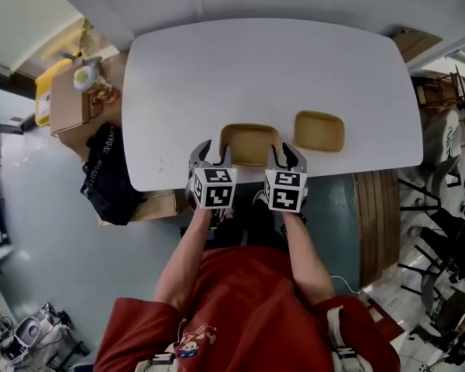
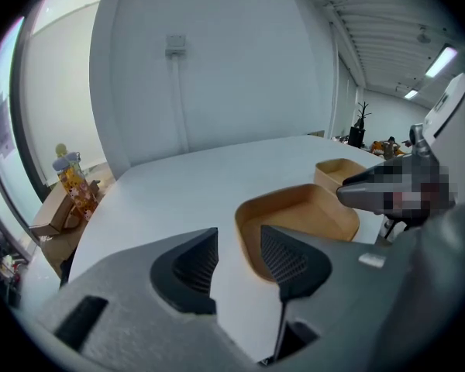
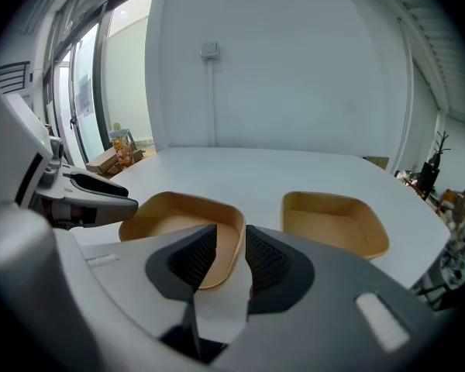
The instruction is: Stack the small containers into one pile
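Two shallow tan containers lie apart on the white table (image 1: pixel 271 60). The nearer container (image 1: pixel 249 143) (image 2: pixel 294 219) (image 3: pixel 182 219) sits at the front edge, between my two grippers. The other container (image 1: pixel 319 130) (image 2: pixel 342 171) (image 3: pixel 333 222) lies to its right. My left gripper (image 1: pixel 210 158) (image 2: pixel 239 266) hovers at the nearer container's left front corner, jaws open and empty. My right gripper (image 1: pixel 287 158) (image 3: pixel 231 262) hovers at that container's right front corner, jaws a narrow gap apart with nothing between them.
The table's front edge runs just under both grippers. Left of the table stand a cardboard box (image 1: pixel 68 99) and a black bag (image 1: pixel 108 173) on the floor. A wooden bench (image 1: pixel 376 215) and chairs (image 1: pixel 442 91) stand at the right.
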`<state>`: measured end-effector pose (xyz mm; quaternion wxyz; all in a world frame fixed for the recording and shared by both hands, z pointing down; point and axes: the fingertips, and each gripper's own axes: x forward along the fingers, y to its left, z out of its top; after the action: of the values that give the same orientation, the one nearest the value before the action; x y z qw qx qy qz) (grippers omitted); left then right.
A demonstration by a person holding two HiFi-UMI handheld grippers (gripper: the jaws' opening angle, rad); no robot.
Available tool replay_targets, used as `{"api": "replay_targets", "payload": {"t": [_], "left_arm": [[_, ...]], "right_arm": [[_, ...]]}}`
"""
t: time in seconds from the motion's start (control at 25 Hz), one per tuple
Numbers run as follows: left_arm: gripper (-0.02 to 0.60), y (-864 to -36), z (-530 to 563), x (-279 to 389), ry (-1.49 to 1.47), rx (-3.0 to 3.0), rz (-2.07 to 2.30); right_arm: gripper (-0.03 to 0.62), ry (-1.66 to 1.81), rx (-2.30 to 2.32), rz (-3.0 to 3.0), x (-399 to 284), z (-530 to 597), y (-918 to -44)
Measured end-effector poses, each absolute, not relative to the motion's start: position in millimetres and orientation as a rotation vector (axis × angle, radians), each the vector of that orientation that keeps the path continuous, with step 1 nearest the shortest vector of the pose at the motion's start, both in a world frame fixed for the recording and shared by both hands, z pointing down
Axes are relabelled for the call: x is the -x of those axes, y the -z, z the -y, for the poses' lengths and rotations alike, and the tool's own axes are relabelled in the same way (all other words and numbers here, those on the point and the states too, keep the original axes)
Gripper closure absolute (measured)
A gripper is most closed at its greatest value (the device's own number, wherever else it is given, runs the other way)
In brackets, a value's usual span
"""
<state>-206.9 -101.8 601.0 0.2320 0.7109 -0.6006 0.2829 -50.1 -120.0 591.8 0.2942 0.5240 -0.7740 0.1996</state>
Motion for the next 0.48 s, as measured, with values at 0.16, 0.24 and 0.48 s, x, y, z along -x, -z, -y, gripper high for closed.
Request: {"api": "replay_targets", "payload": {"t": [0.16, 0.24, 0.48], "left_arm": [[0.402, -615, 100, 208, -0.782, -1.921, 1.622], [0.402, -620, 100, 207, -0.785, -1.917, 1.606], [0.403, -630, 104, 203, -0.793, -1.909, 1.571]], "right_arm": [[0.474, -0.543, -1.389, 2.042, 50, 121, -600], [0.474, -0.551, -1.386, 2.034, 49, 121, -604], [0.48, -0.564, -1.377, 2.012, 49, 122, -613]]}}
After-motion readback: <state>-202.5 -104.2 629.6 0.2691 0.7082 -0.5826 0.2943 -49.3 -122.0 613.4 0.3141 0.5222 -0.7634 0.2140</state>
